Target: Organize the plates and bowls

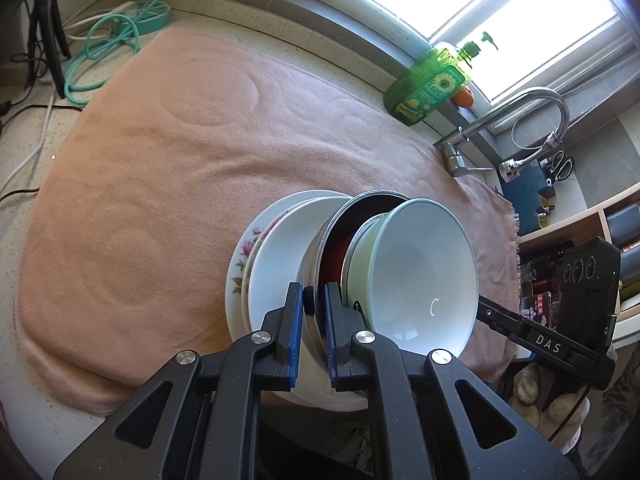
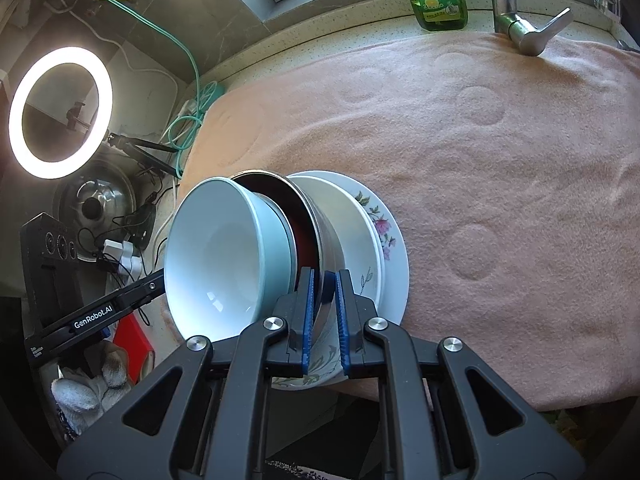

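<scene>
A nested stack of dishes shows tipped sideways over the near edge of the pink towel (image 1: pixel 160 160). It holds a floral plate (image 1: pixel 240 256), a white plate (image 1: pixel 280 264), a steel bowl (image 1: pixel 320 240) with a dark red inside, a pale green bowl (image 1: pixel 362 248) and a white bowl (image 1: pixel 420 272). My left gripper (image 1: pixel 314 300) is shut on the steel bowl's rim. In the right wrist view my right gripper (image 2: pixel 324 284) is shut on the steel bowl (image 2: pixel 326 232) too, between the white bowl (image 2: pixel 216 256) and the floral plate (image 2: pixel 394 248). Whether the stack rests on the towel is hidden.
A green soap bottle (image 1: pixel 432 80) and a tap (image 1: pixel 520 112) stand at the back by the window. Cables and a teal hose (image 1: pixel 100 52) lie left of the towel. A lit ring light (image 2: pixel 60 112) and a steel pot (image 2: pixel 94 204) sit off the towel's left end.
</scene>
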`<state>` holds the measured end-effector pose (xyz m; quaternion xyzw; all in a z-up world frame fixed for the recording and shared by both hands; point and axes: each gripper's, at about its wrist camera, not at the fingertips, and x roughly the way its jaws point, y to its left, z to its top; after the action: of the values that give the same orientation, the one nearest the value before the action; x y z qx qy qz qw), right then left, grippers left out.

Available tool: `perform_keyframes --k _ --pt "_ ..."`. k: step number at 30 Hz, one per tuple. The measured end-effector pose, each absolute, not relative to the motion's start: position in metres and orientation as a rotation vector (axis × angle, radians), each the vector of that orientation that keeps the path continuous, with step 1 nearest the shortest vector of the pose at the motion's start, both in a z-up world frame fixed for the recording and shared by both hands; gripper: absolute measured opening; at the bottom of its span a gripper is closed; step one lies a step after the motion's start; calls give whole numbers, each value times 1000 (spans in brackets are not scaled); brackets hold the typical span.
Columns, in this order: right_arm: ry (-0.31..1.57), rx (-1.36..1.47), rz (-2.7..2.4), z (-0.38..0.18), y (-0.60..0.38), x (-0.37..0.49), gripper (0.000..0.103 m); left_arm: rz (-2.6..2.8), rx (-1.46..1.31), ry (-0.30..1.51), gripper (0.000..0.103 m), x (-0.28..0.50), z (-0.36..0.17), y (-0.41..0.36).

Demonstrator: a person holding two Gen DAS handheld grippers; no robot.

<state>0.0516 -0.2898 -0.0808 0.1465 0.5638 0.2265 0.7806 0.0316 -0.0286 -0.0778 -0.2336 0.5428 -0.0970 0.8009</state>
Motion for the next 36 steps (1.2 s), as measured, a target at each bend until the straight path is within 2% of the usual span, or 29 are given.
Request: perform_keyframes --k 4,6,7,8,10,17,19,21,26,27,29,31,34,36 --pt "1208 314 487 -78 -289 51 12 -202 -502 1151 7 32 -76 -27" --pt "1198 302 484 -76 -289 50 14 -190 -487 1144 11 31 -73 -26" --pt "1194 298 480 -75 -289 50 19 -189 -487 1141 12 31 -72 -24" --pt "1189 296 478 -74 -289 49 28 -184 -487 1140 11 30 -72 -23" --pt "1180 283 463 -72 -291 49 37 -178 -483 1138 12 29 -71 -21" --pt "1159 259 454 -68 -294 45 46 -161 -460 1135 12 24 -68 -19" --pt "1156 245 454 -66 -294 43 46 -159 -455 1135 19 22 -67 -19" --pt "1147 228 449 -65 -293 41 48 -157 -442 1131 21 19 -66 -20" --pt "1117 220 440 -59 -298 35 61 -154 -416 1128 22 12 -63 -23" --pt "1108 218 441 -57 -299 33 63 -154 -402 1125 25 10 -61 -25" --pt "1090 212 446 -54 -300 30 72 -156 -375 1113 41 6 -58 -29" --pt "1076 194 448 -51 -300 26 75 -152 -352 1099 47 2 -54 -32" --pt "1050 146 444 -45 -299 18 75 -138 -312 1076 64 -3 -49 -36" --pt "1028 111 442 -40 -298 11 75 -123 -277 1061 65 -7 -45 -39"
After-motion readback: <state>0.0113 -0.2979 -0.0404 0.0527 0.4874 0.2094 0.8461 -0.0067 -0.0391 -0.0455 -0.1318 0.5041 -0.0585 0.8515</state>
